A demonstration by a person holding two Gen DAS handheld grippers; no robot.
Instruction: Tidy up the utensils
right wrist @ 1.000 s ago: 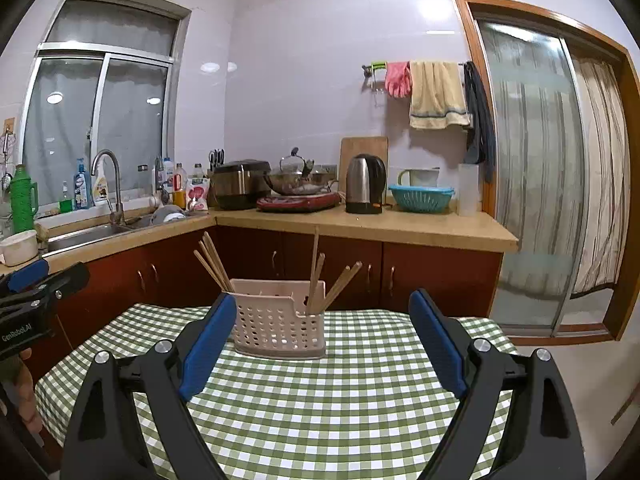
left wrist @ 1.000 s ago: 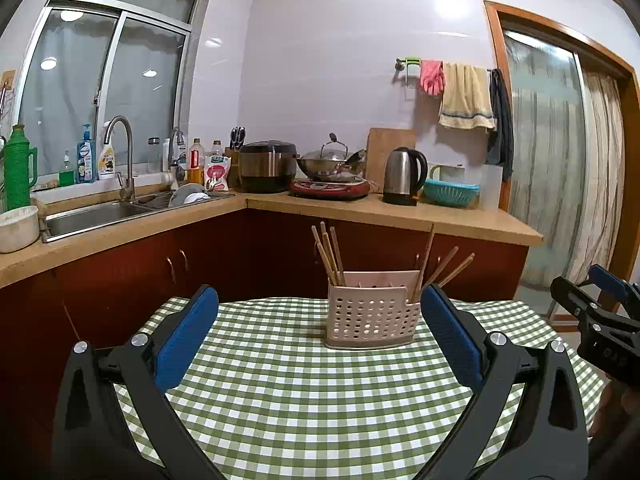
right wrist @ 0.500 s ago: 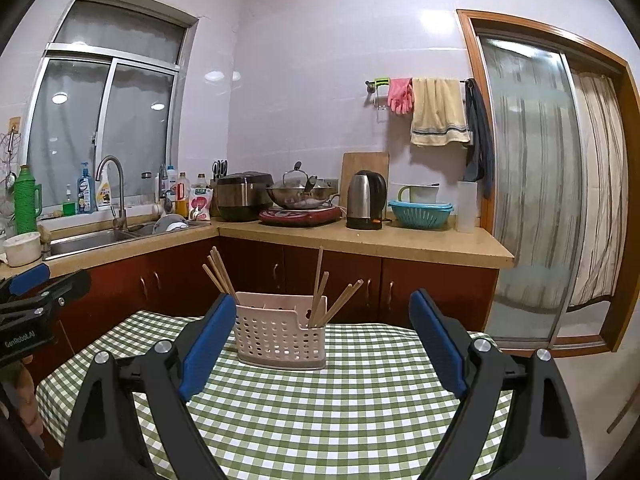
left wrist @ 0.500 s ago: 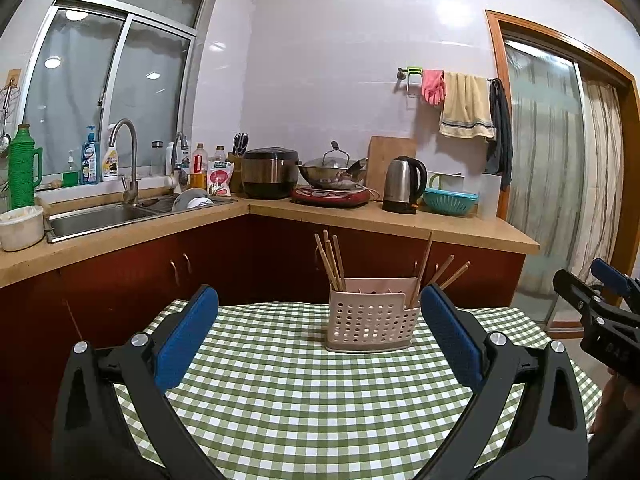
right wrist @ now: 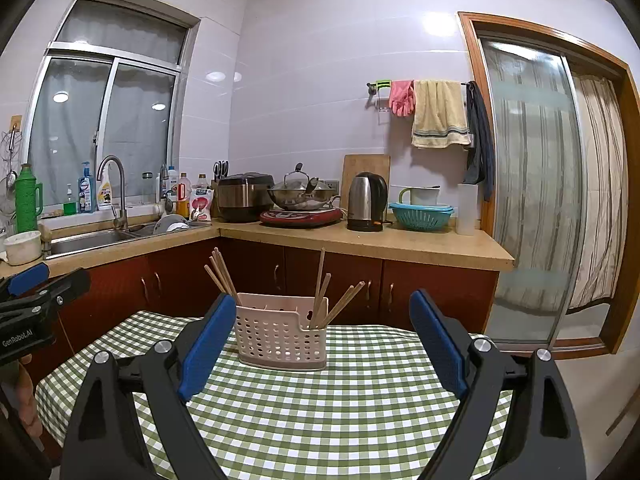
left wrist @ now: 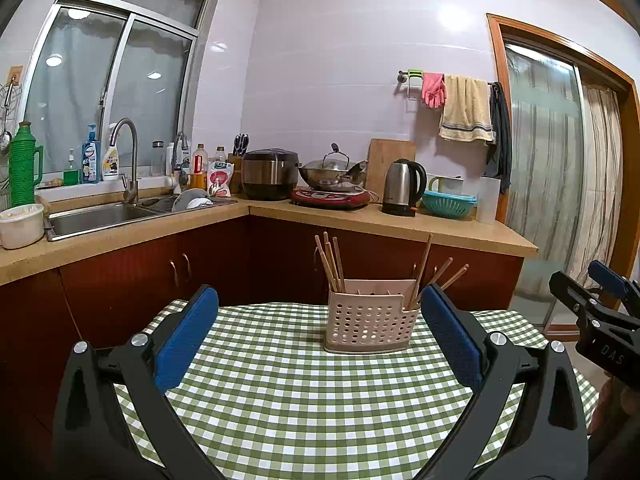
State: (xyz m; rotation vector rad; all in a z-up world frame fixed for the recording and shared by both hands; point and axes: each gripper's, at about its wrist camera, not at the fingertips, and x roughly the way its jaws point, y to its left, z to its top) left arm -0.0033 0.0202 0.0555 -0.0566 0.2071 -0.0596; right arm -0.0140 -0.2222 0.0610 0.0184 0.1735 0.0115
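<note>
Both grippers' jaws spread and empty, left gripper (left wrist: 320, 336) and right gripper (right wrist: 322, 338); I'd approach the splayed wooden chopsticks (right wrist: 338, 306) in the perforated beige plastic holder (right wrist: 280, 338) slowly, pinching one near its top.

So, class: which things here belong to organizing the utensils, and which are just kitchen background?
Job:
utensil basket
chopsticks
left tool, open
right tool, open

Background:
kettle
wok
rice cooker
sink
hanging towel
</note>
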